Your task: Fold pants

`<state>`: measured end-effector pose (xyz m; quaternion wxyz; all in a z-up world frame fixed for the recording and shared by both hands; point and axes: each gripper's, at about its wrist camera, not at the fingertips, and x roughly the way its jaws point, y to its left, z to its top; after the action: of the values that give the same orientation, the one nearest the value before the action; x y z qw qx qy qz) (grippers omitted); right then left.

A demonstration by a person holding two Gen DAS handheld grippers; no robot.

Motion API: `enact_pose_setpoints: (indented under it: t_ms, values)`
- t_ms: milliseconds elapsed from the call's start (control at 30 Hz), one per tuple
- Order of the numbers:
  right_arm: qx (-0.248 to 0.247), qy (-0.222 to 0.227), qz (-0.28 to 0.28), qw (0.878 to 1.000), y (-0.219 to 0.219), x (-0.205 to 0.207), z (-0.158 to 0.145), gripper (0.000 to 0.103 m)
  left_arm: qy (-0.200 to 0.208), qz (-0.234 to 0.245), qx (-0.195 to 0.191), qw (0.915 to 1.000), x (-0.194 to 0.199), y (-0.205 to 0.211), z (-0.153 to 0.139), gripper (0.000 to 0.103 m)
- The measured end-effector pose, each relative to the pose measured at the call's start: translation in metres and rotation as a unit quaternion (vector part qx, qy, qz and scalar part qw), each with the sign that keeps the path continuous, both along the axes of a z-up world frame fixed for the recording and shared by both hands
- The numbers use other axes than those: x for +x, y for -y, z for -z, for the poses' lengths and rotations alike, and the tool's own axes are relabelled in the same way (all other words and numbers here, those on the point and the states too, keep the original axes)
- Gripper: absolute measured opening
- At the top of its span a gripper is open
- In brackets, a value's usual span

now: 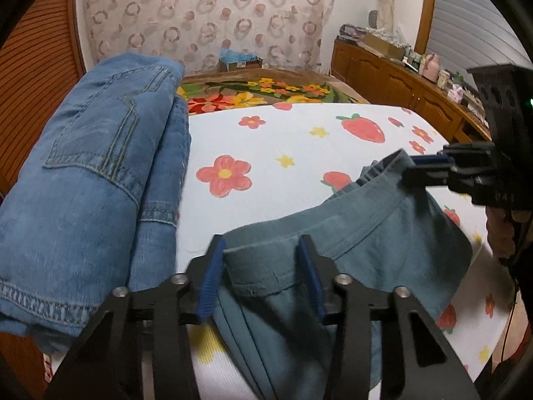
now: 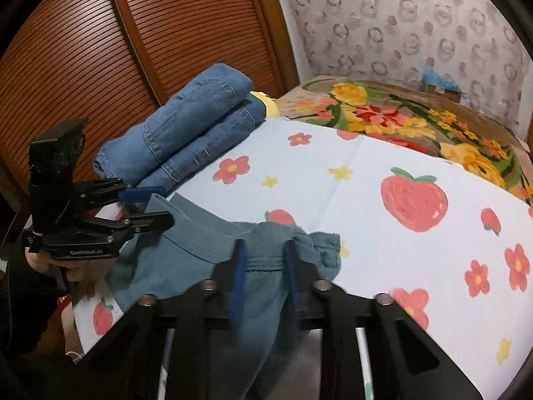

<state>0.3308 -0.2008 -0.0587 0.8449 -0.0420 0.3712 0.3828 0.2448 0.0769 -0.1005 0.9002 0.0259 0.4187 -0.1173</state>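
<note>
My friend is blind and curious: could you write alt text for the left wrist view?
A left hand-held gripper straddles the waistband of teal pants on a bed sheet printed with flowers and strawberries. The right hand-held gripper pinches the waistband's far end. Folded jeans lie at the left.

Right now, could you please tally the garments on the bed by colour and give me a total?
Blue denim, folded jeans: 1
Grey-blue pants, with the waistband between the jaws of the left gripper and the right gripper: 1
Total: 2
</note>
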Motion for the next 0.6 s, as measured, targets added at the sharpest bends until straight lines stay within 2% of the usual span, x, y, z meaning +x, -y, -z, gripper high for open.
enact_pose_setpoints:
  t_ms: [67, 100, 133, 167, 333, 600]
  values:
    - [-0.001, 0.006, 0.002, 1.000, 0.001, 0.003, 0.000, 0.012, 0.002, 0.005, 0.008, 1.0000, 0.002, 0.002, 0.000, 0.028]
    - [-0.001, 0.010, 0.010, 1.000, 0.002, 0.004, 0.000, 0.011, 0.002, 0.007, 0.008, 0.9999, 0.003, 0.002, 0.000, 0.025]
    - [0.001, 0.010, 0.018, 1.000, 0.002, 0.006, 0.002, 0.011, 0.004, 0.005, 0.010, 0.9999, 0.004, 0.002, -0.001, 0.016]
    - [0.000, 0.008, 0.026, 1.000, 0.003, 0.008, 0.004, 0.011, 0.006, 0.002, 0.012, 0.9999, 0.005, 0.002, -0.001, 0.013]
    - [-0.020, 0.000, 0.038, 0.999, -0.004, 0.012, 0.017, 0.011, 0.015, -0.008, 0.006, 0.9998, 0.006, -0.001, -0.004, 0.010]
    - [-0.026, 0.001, 0.039, 0.999, -0.007, 0.013, 0.013, 0.011, 0.022, -0.022, 0.000, 0.9995, 0.000, -0.003, -0.012, 0.011]
